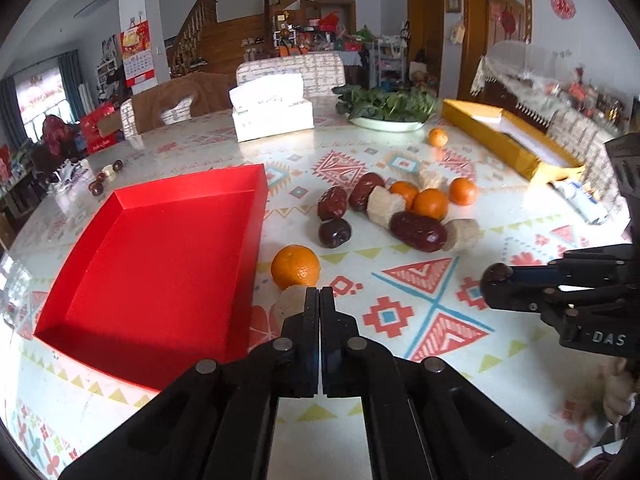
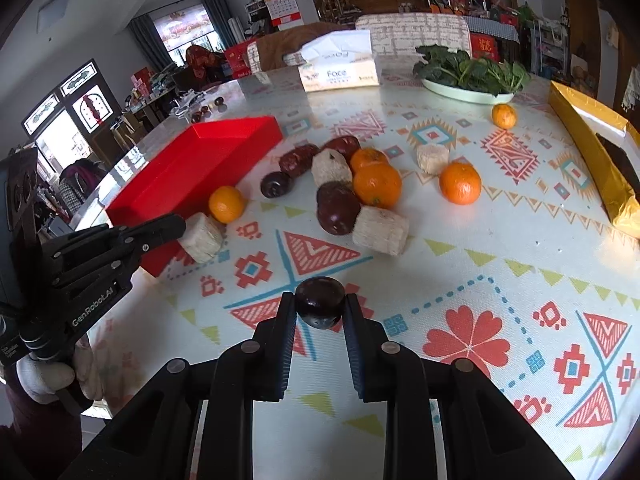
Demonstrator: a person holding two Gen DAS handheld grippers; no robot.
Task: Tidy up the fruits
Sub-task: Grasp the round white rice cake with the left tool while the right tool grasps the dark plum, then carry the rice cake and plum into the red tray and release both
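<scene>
Fingers of right gripper point(image 2: 320, 307) clamped on a dark fruit point(image 2: 320, 300) above the desk point(image 2: 460, 264); left gripper point(image 1: 320, 300) fingers together, empty. Red tray point(image 1: 160, 264) bare — oranges point(image 1: 295, 266), dates point(image 1: 418, 231) all left to sort.

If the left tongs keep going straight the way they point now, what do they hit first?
Most likely the pale beige puffed-rice block just past the shut left tongs, beside the red cardboard tray. The round orange tangerine lies right behind it; depth is uncertain.
</scene>
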